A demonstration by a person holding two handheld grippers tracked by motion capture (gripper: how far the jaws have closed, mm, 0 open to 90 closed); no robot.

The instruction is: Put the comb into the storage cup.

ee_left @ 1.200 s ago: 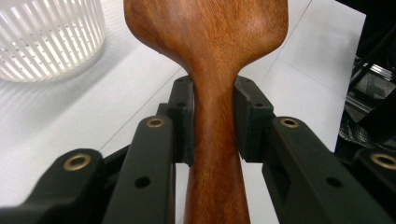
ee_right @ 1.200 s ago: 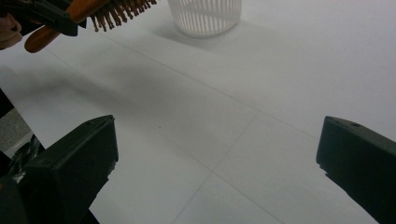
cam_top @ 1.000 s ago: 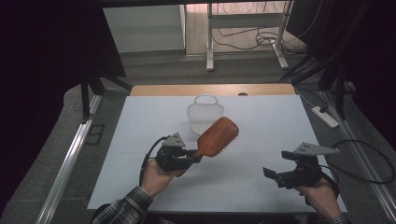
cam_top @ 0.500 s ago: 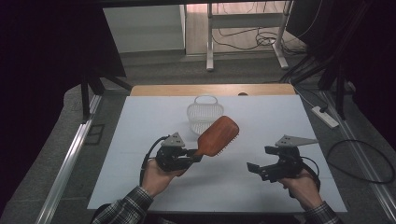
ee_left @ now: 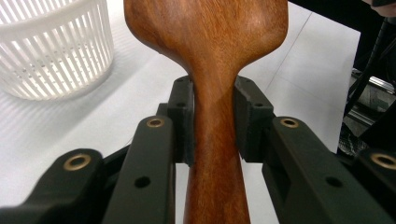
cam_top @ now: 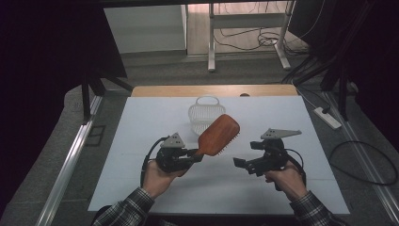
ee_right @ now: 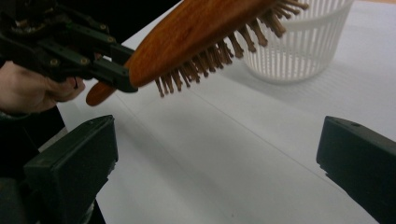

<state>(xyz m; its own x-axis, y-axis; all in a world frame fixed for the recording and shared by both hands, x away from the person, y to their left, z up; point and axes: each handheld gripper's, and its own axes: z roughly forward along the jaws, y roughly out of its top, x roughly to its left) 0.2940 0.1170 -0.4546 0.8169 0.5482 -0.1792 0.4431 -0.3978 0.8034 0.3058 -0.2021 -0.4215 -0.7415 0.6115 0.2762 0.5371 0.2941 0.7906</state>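
In your left gripper view, the top edge cut off the head of the brown wooden paddle hairbrush [ee_left: 210,32], and the white slatted plastic basket [ee_left: 56,51] ran off the left corner. In the high view, the hairbrush hid part of the basket's front wall.

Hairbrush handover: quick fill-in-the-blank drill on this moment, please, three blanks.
1. The left hand-held gripper is shut on the wooden hairbrush at its ____.
2. The brush's bristles point ____, toward the white table.
3. The jaws of the right hand-held gripper stand ____, with nothing between them, short of the white basket.

Missing words: handle; down; open
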